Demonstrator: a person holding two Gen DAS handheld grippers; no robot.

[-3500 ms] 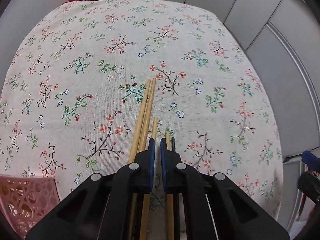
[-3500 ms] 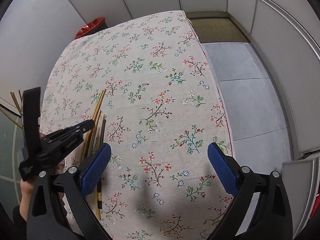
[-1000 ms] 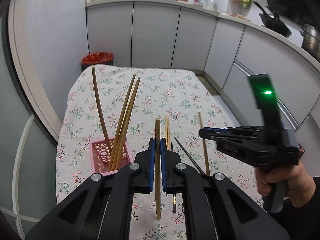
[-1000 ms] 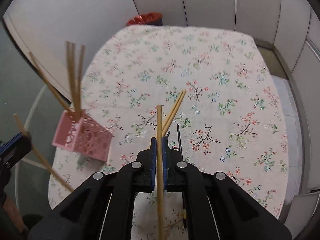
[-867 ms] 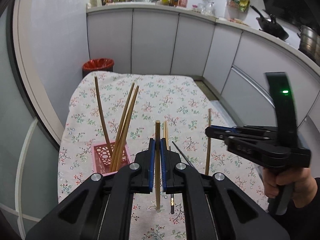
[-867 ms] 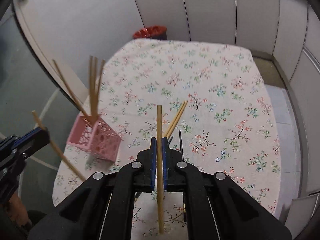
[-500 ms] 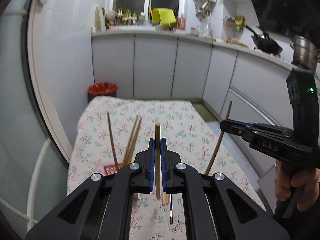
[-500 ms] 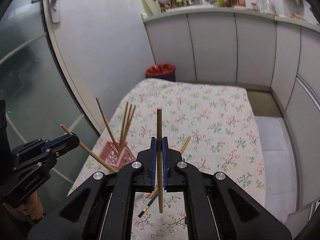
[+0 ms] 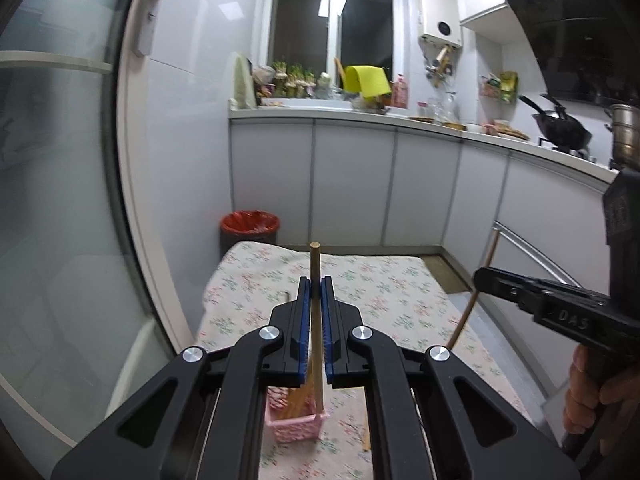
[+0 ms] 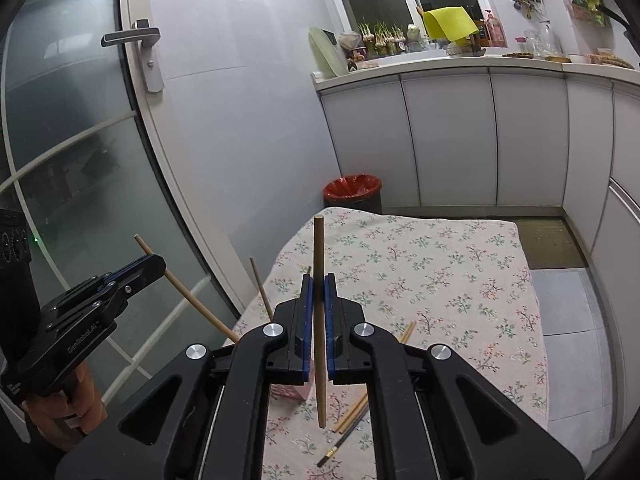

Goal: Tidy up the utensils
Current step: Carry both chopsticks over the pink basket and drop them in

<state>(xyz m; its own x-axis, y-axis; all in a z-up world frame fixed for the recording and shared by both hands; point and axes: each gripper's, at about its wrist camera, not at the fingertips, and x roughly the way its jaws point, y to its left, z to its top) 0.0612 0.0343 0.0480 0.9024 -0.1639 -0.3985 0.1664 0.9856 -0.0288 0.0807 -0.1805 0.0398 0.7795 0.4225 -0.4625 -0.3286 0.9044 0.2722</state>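
Left chopstick (image 9: 316,320): upright between the closed pads of the left gripper (image 9: 315,312). A second ago it was low over the cloth; now it is lifted, its lower tip just above the pink basket (image 9: 298,426).
Right chopstick (image 10: 319,320): clamped upright in the right gripper (image 10: 319,316), also raised from near the table to well above it.
Basket: on the near left part of the table (image 9: 384,280), with several chopsticks already standing in it.
Loose chopsticks (image 10: 352,412): some light ones and one dark one lie on the cloth, to the right of the basket.
Meaning: both sticks are picked up, so I judge the next step is to lower them into the basket; the loose ones are not yet sorted.
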